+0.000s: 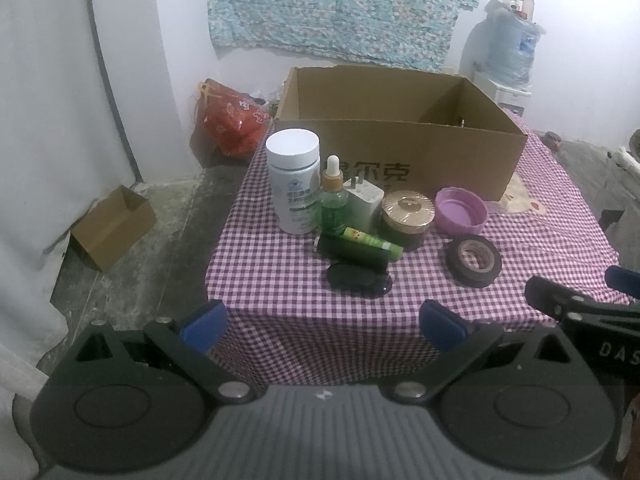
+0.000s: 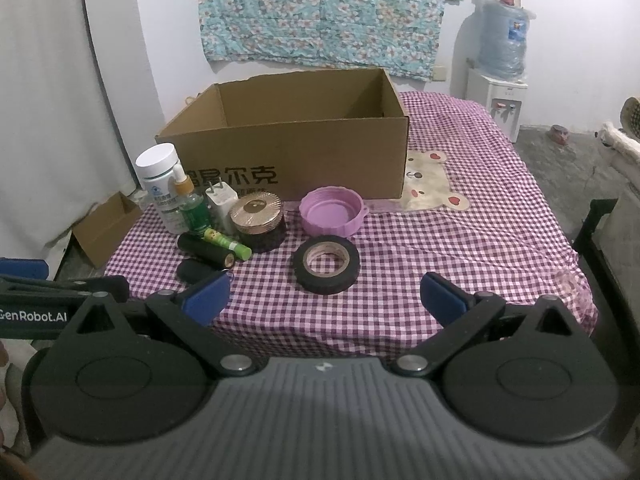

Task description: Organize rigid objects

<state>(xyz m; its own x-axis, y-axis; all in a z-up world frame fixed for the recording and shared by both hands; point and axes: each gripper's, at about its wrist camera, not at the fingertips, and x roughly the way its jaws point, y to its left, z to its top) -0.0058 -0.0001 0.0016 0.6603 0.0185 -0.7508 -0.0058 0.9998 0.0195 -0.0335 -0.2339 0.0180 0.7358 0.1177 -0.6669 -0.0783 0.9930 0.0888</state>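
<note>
Cardboard box behind ribbed black tape roll.

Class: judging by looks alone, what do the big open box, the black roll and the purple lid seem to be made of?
Big open box: corrugated cardboard, matte brown, with a ragged torn top edge.
Black roll: probably adhesive tape, dull black, wound on a tan, seemingly cardboard core.
Purple lid: likely moulded plastic, smooth with a ribbed rim.

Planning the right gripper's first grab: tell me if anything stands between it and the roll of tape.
Nothing visible does. The right gripper is open and the roll of tape lies straight ahead on bare tablecloth. The purple lid sits beyond the tape, not in the path.
</note>
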